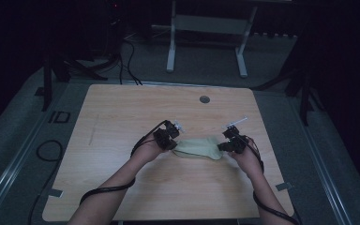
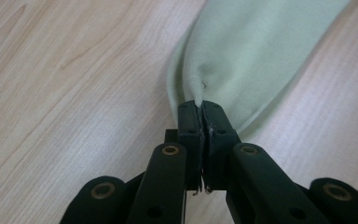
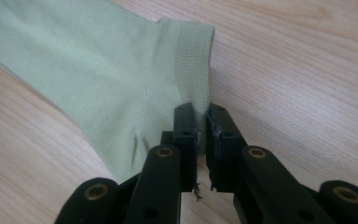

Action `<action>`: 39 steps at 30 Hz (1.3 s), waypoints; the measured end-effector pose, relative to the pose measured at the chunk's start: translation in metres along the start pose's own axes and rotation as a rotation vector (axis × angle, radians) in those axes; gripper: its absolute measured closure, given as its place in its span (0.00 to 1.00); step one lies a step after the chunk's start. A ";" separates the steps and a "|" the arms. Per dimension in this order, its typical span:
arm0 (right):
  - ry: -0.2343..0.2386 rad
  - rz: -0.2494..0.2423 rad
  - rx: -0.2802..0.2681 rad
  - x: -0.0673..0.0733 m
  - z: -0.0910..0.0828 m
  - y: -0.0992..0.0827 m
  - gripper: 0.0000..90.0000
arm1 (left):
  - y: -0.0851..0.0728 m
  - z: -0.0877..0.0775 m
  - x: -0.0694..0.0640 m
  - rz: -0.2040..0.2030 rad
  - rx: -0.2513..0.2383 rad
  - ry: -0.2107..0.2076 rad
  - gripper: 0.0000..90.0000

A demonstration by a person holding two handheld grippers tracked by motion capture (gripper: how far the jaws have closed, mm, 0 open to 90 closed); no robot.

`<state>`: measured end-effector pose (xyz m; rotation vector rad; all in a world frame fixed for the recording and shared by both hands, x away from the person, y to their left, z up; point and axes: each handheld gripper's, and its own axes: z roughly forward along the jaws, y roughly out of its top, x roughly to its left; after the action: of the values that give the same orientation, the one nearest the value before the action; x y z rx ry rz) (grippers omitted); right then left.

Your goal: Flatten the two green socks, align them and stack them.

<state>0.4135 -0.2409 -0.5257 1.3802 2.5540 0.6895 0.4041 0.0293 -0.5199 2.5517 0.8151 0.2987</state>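
Lying flat across the middle of the wooden desk (image 1: 122, 112), toward the person's side: a pale green sock (image 1: 198, 147), stretched between the two grippers. Being held at both ends. At its rounded toe end, pinched tight by the left gripper (image 2: 200, 109), fingers (image 2: 189, 126) pressed together on a small nip of fabric that is puckering up just ahead of the tips. At its ribbed cuff end, caught by the right gripper (image 3: 201, 116), fingers (image 3: 185, 130) nearly together with the cuff's edge running down into the narrow gap between them; gripping the knit, judging by how it is disappearing between the pads.

Looking soft, thin and very light: draping flat, wrinkling at the toe pinch, giving no resistance. Likely stretching rather than sliding if pulled from both ends, and sagging in the middle if lifted. Not fragile, though a fine knit could be snagging on the finger edges. Best taken where it is now being taken: the denser ribbed band of the cuff for a firm hold, and the closed tip of the toe opposite, keeping both layers together. Pinching only one layer at the cuff risking the sock opening up or slipping free.
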 end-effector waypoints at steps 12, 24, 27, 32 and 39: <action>-0.012 0.004 0.011 -0.003 0.006 -0.003 0.86 | -0.003 0.003 0.001 -0.022 -0.012 0.020 0.62; -0.010 -0.022 -0.073 0.007 -0.021 0.005 0.91 | 0.011 -0.018 -0.012 0.013 -0.155 0.015 0.86; 0.002 -0.047 -0.065 0.013 -0.016 0.007 0.94 | 0.015 -0.004 -0.019 0.014 -0.141 0.011 0.86; -0.005 -0.046 -0.029 0.014 0.000 0.005 0.90 | 0.013 0.019 -0.020 0.016 -0.121 0.008 0.85; -0.024 -0.055 -0.013 0.016 0.013 -0.002 0.87 | 0.002 0.028 -0.013 -0.010 -0.112 -0.009 0.83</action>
<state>0.4072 -0.2251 -0.5367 1.3004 2.5544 0.6754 0.4038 0.0099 -0.5446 2.4429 0.7851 0.3203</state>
